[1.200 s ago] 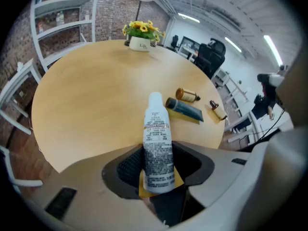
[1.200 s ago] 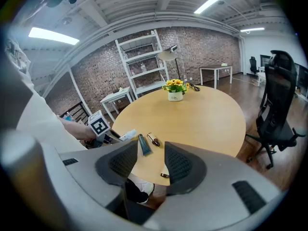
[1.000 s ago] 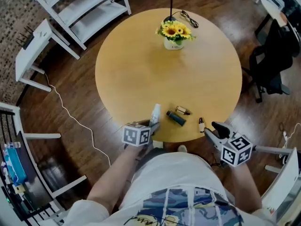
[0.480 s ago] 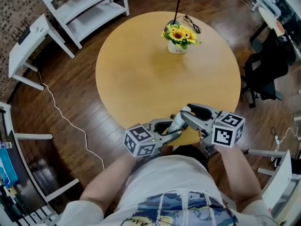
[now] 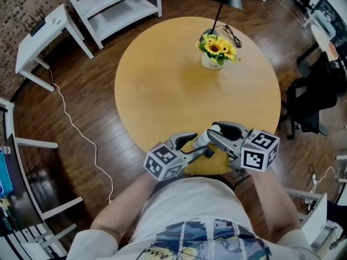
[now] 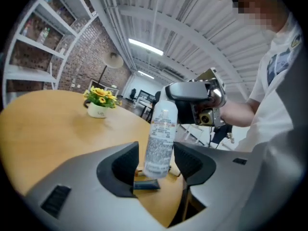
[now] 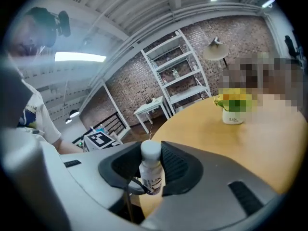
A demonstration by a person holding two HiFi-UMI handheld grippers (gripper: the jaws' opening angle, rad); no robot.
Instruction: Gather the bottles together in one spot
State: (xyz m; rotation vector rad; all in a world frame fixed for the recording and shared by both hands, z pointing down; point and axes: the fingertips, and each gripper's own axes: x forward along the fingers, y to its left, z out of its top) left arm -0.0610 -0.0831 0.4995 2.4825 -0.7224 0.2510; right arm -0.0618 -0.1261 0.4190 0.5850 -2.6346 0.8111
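Head view: the bottle (image 5: pixel 201 141) hangs over the desk's (image 5: pixel 162 91) near edge, and open top runs on to a pot (image 5: pixel 212 63) of yellow flowers (image 5: pixel 218 47).

Left gripper view: the left gripper (image 6: pixel 155 163) jaws, just opened, stand clear of the bottle between them.

Right gripper view: the right gripper (image 7: pixel 150 166) jaws, just closed, clamp its neck.

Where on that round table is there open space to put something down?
The table is bare across its middle, from the flower pot down toward the near edge. That edge is crowded: a white bottle over a dark bottle.
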